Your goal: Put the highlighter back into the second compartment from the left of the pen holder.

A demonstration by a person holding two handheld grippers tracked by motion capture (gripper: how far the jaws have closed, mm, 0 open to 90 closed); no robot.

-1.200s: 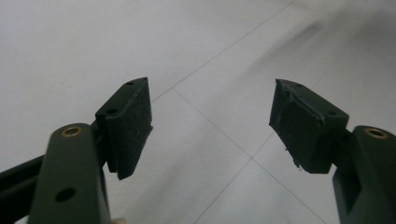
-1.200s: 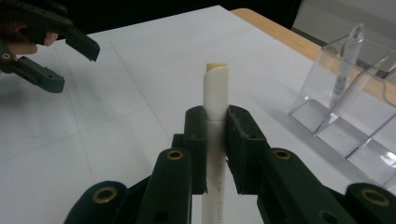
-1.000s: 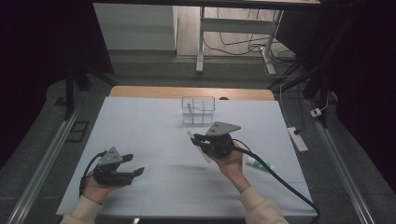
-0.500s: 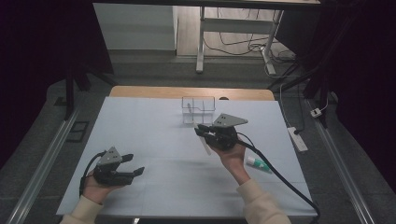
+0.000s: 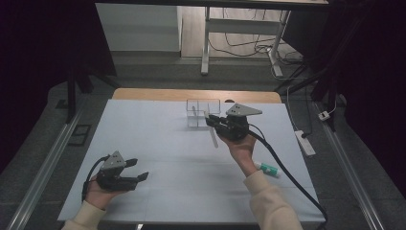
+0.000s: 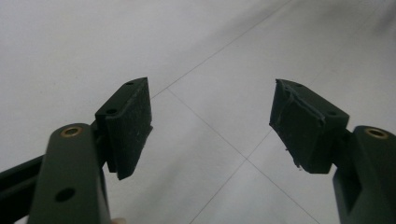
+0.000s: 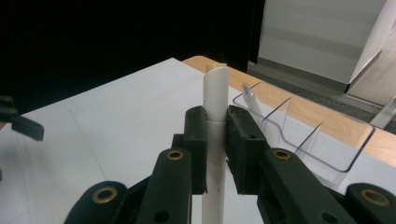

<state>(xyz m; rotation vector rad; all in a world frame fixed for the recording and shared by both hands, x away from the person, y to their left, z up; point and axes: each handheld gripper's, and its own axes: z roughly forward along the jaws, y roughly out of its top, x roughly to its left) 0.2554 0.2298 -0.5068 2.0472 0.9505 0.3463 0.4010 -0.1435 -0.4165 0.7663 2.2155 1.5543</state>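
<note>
Right tool [image 7: 215, 154] clamped mid-barrel on slim white plastic pen [image 7: 215, 100], light, stiff, slick; clear acrylic organiser [image 7: 322, 144] at two o'clock. Left tool [image 6: 210, 126] apart, empty.

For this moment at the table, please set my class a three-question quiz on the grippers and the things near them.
1. True or false: the right gripper is shut on the white pen.
2. How do the left gripper's jaws stand? A: open with nothing between them. B: closed on a cap.
3. What lies on the white table cover by the person's right forearm, in the high view?

Key
1. True.
2. A.
3. A white and teal marker; a clear organiser stands beyond the held pen.
</note>
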